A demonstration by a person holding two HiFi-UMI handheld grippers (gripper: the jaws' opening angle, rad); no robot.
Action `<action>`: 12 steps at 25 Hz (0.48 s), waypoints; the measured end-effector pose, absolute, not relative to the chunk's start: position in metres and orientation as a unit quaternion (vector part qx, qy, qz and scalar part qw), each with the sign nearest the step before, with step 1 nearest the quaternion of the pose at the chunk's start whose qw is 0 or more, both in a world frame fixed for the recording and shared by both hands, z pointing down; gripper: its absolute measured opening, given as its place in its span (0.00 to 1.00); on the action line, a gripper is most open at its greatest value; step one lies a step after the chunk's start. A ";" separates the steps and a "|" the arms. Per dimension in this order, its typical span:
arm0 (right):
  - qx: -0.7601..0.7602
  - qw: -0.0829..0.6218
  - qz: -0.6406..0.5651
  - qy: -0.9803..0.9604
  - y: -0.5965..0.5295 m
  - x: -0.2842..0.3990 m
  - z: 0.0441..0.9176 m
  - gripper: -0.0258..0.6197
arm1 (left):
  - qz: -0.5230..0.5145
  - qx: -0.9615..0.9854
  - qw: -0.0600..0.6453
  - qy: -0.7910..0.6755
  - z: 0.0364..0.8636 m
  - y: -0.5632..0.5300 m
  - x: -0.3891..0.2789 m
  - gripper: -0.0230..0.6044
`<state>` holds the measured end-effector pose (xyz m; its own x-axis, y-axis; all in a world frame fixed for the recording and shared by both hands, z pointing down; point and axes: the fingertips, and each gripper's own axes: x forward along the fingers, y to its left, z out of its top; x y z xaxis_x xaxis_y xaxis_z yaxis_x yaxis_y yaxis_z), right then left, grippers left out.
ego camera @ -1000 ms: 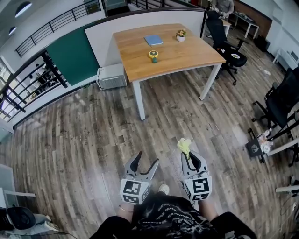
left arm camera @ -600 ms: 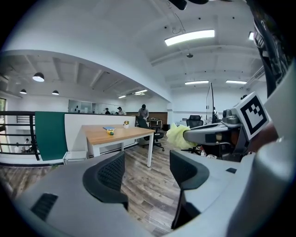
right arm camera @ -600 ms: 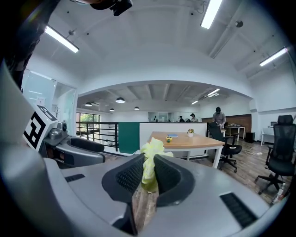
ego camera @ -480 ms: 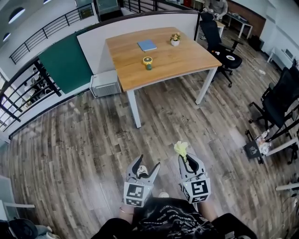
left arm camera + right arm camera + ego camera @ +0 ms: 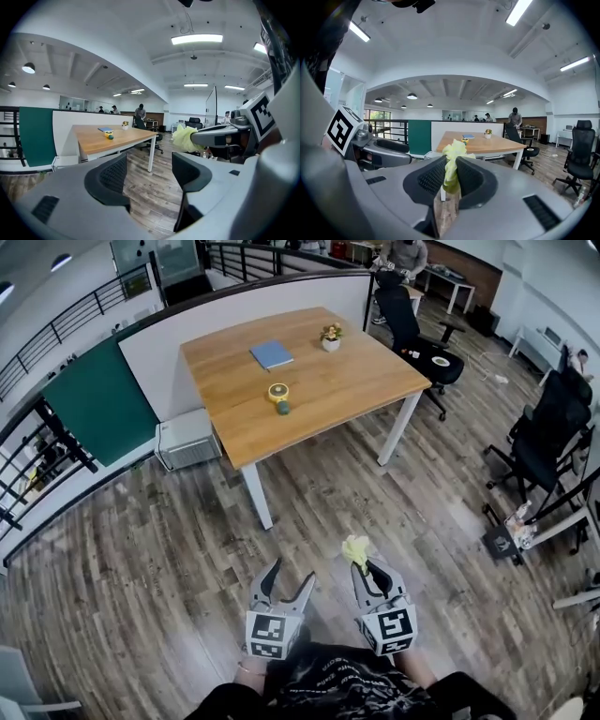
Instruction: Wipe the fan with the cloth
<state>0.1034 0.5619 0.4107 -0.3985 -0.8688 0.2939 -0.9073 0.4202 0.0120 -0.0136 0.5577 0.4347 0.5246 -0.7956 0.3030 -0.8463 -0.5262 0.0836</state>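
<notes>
Open office, wood-plank floor (image 5: 141, 549). Wooden desk (image 5: 356, 381) standing ahead, well apart from both grippers. Small yellow fan (image 5: 278, 397) sitting mid-desk, with blue book (image 5: 272, 354) and potted plant (image 5: 330, 337) sitting behind it. Left gripper (image 5: 292, 573) jaws gaping wide, nothing between them. Right gripper (image 5: 368, 566) jaws pinching yellow cloth (image 5: 355, 550), cloth bunching out past tips.

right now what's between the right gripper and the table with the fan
Only bare wood floor, as the head view shows. The right gripper, shut on the yellow cloth, is well short of the table where the fan stands.
</notes>
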 end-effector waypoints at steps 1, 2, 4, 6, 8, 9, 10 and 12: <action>0.537 0.126 0.078 -0.830 0.552 0.098 0.410 0.15 | 0.118 0.868 0.110 -0.470 0.435 0.546 -0.019 0.53; 0.541 0.125 0.080 -0.828 0.544 0.093 0.411 0.15 | 0.121 0.870 0.110 -0.466 0.436 0.534 -0.024 0.53; 0.549 0.128 0.081 -0.822 0.529 0.082 0.412 0.15 | 0.125 0.873 0.112 -0.457 0.439 0.514 -0.034 0.53; 0.556 0.133 0.081 -0.817 0.516 0.073 0.414 0.15 | 0.127 0.878 0.113 -0.448 0.440 0.497 -0.041 0.53; 0.564 0.131 0.083 -0.811 0.505 0.065 0.415 0.15 | 0.130 0.883 0.110 -0.437 0.441 0.481 -0.046 0.53; 0.567 0.129 0.084 -0.809 0.500 0.062 0.416 0.15 | 0.131 0.884 0.109 -0.434 0.441 0.474 -0.048 0.53; 0.569 0.129 0.085 -0.808 0.496 0.059 0.417 0.15 | 0.131 0.885 0.109 -0.433 0.441 0.467 -0.050 0.53; 0.572 0.132 0.089 -0.805 0.490 0.055 0.421 0.15 | 0.127 0.886 0.115 -0.432 0.441 0.457 -0.054 0.53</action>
